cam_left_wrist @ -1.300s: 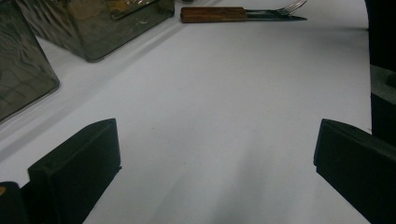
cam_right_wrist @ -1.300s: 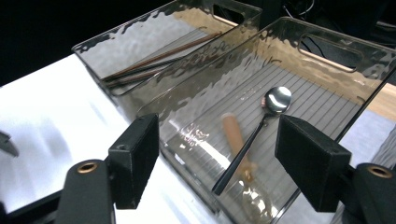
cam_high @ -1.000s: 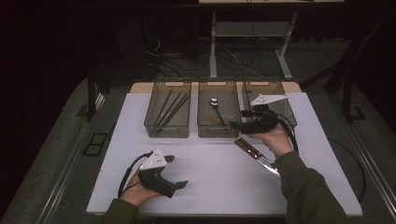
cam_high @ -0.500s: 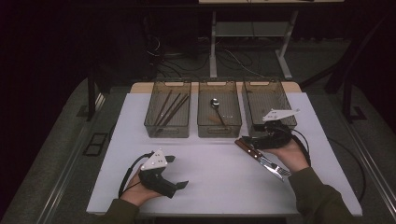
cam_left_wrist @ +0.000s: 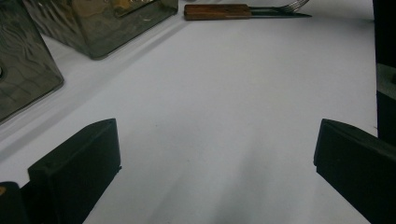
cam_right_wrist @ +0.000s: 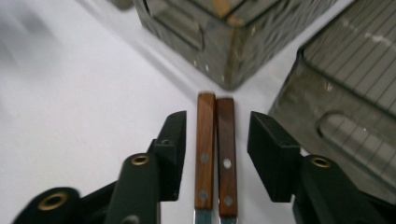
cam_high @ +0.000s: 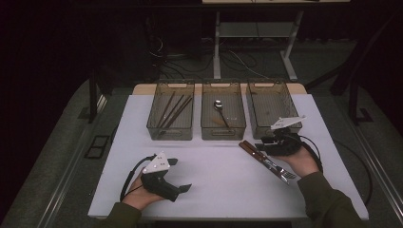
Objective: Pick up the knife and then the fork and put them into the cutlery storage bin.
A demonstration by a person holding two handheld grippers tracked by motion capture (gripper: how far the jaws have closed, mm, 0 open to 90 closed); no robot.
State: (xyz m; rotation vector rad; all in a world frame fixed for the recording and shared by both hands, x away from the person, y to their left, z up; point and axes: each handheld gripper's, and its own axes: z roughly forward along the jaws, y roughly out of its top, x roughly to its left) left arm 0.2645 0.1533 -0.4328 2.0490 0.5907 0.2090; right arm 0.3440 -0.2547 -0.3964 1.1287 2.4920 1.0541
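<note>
The two wooden-handled utensils (cam_high: 266, 160) lie side by side, handles toward upper left, between the closing, not yet gripping right gripper (cam_high: 262, 145).

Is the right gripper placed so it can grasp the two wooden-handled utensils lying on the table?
Probably yes. The right gripper straddles both wooden handles, which lie side by side on the white table. Its jaws have just been closing, with gaps still on either side. The nearby bin stands clear.

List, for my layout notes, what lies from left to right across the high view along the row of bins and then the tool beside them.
Bin with chopsticks → bin with spoon → empty bin → right hand-held gripper straddling two wooden-handled utensils.
</note>
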